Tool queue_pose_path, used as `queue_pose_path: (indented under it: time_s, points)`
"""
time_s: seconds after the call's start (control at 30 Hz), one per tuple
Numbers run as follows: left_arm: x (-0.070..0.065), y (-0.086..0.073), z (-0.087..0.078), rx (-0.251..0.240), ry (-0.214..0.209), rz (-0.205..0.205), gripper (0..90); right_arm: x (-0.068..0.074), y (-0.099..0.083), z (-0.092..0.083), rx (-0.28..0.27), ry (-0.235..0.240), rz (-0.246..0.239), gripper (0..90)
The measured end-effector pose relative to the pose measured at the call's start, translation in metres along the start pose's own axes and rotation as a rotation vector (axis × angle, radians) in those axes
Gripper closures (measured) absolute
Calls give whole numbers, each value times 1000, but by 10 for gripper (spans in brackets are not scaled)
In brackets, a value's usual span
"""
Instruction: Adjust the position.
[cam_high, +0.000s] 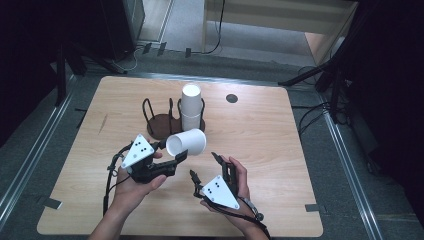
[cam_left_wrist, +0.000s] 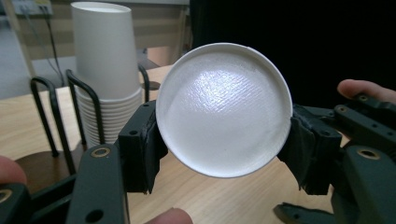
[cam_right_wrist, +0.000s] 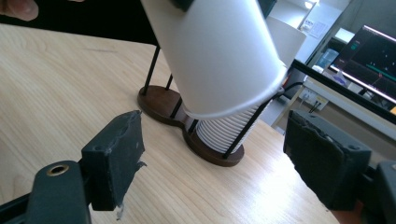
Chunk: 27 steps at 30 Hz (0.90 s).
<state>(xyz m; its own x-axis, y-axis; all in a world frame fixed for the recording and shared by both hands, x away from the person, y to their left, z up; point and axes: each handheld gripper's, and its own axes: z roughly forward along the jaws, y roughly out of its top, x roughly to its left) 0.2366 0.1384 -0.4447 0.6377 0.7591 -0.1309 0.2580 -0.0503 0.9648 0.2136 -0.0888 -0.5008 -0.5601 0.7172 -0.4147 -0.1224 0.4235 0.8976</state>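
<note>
The left claw (cam_high: 172, 161) grips a single white cup (cam_high: 186, 142) by its base end, held on its side above the tabletop (cam_high: 260, 135) just in front of the cup holder (cam_high: 162, 125), mouth aimed toward the open, empty right claw (cam_high: 206, 167). Past the cup, the stack of cups (cam_left_wrist: 105, 70) stands upright in the holder. The left gripper view shows the cup's round bottom between the pads; the right gripper view shows its rim tilted over the stack.

My left gripper (cam_high: 176, 159) is clamped tight; my right gripper (cam_high: 204, 167) hovers with its 2 jaws apart.
</note>
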Motion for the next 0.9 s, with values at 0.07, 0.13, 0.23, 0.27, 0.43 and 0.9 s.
queue_pose_path:
  time_s: [0.07,0.13,0.23,0.27,0.43,0.9]
  points:
    - [2,-1,0,-14,-3,-9,361,-2,1,-1,3,3,24,212]
    - [3,-3,0,-29,11,-3,361,-4,1,-1,8,10,38,245]
    - [5,-4,-1,-49,9,-13,361,-6,2,-1,17,17,48,251]
    - [5,-4,-1,-61,10,-19,360,-7,2,-1,24,23,58,254]
    - [9,-5,-2,-102,24,-18,360,-13,2,2,60,59,143,272]
    - [14,-8,-4,-191,37,-3,360,-31,1,6,36,33,351,244]
